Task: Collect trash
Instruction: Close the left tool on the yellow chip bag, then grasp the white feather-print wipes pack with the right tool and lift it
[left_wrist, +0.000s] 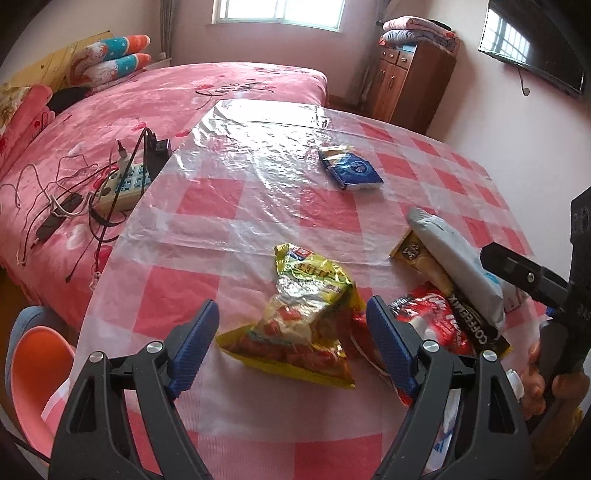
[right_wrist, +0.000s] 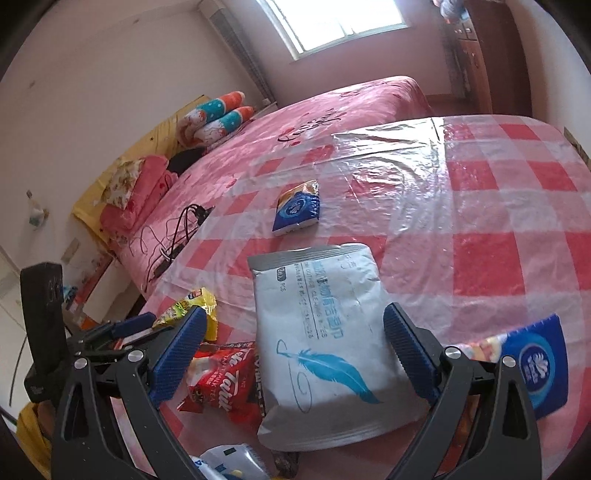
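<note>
My left gripper (left_wrist: 295, 343) is open just above the table, and a crumpled yellow snack bag (left_wrist: 306, 321) lies between its blue pads without touching them. To its right are a red milk tea wrapper (left_wrist: 436, 321), a brown coffee packet (left_wrist: 424, 266) and a white wipes pack (left_wrist: 458, 258). My right gripper (right_wrist: 293, 354) is open over the white wipes pack (right_wrist: 321, 332), which lies between its fingers on top of the red wrapper (right_wrist: 221, 384). A blue tissue pack (right_wrist: 297, 208) rests farther back. The yellow bag (right_wrist: 192, 306) shows at the left.
A red-checked table (left_wrist: 229, 199) under clear plastic holds everything. A second blue tissue pack (right_wrist: 532, 362) lies by the right finger. The pink bed (left_wrist: 110, 122) carries a power strip (left_wrist: 125, 184) with tangled cables. An orange stool (left_wrist: 33, 369) stands at the lower left, a wooden cabinet (left_wrist: 410, 81) behind.
</note>
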